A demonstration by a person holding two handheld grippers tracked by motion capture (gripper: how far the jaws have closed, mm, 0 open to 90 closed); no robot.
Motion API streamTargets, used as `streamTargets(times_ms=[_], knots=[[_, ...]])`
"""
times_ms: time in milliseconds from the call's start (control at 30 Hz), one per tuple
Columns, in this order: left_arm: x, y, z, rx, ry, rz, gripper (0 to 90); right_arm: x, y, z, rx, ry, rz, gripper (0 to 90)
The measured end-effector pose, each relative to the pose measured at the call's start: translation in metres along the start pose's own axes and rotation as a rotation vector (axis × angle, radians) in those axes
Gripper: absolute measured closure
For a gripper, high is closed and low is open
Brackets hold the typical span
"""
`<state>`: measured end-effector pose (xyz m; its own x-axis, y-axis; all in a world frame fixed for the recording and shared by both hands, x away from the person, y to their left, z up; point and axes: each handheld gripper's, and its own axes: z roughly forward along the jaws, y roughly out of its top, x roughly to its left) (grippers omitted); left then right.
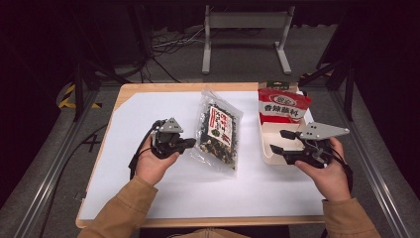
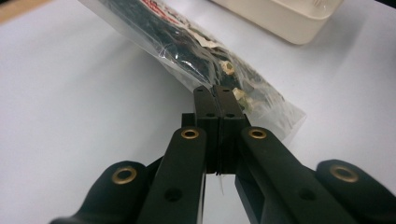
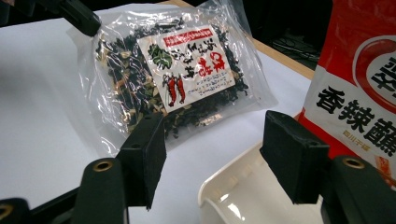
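The left gripper [image 1: 190, 143] sits on the left part of the white table [image 1: 148, 114]. Its jaws are pressed tight together, with nothing between them, and their tips touch the left edge of the clear bag [image 1: 218, 130]. The bag lies flat in the middle and holds dark dried bits. Its white label has red and green writing, too small to read. To the right, a cream tray [image 1: 270, 141] holds a red packet [image 1: 282, 105] with black Chinese words. The right gripper [image 1: 281, 141] hovers over the tray's near end, jaws wide apart and empty.
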<state>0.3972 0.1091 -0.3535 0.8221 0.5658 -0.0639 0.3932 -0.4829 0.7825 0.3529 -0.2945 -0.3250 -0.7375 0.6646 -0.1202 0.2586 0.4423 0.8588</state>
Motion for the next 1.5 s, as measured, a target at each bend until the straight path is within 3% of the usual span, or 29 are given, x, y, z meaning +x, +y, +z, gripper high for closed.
streamTargets(times_ms=[233, 433, 967, 1167, 1333, 1500], knots=[[-0.009, 0.008, -0.020, -0.030, 0.020, 0.061, 90.0, 0.003, 0.002, 0.002, -0.011, 0.015, -0.009, 39.6], [-0.020, 0.016, -0.042, -0.028, 0.059, 0.150, 90.0, 0.005, 0.004, 0.005, -0.028, 0.033, -0.019, 40.2], [-0.029, 0.016, -0.079, -0.071, 0.099, 0.221, 90.0, 0.011, 0.011, 0.018, -0.069, 0.090, -0.047, 40.7], [-0.030, 0.012, -0.082, -0.055, 0.093, 0.229, 90.0, 0.012, 0.015, 0.023, -0.087, 0.121, -0.052, 40.7], [-0.030, 0.011, -0.082, -0.054, 0.086, 0.232, 90.0, 0.014, 0.023, 0.029, -0.116, 0.174, -0.057, 40.7], [-0.035, 0.011, -0.087, -0.063, 0.078, 0.267, 90.0, 0.015, 0.031, 0.035, -0.121, 0.210, -0.069, 40.6]])
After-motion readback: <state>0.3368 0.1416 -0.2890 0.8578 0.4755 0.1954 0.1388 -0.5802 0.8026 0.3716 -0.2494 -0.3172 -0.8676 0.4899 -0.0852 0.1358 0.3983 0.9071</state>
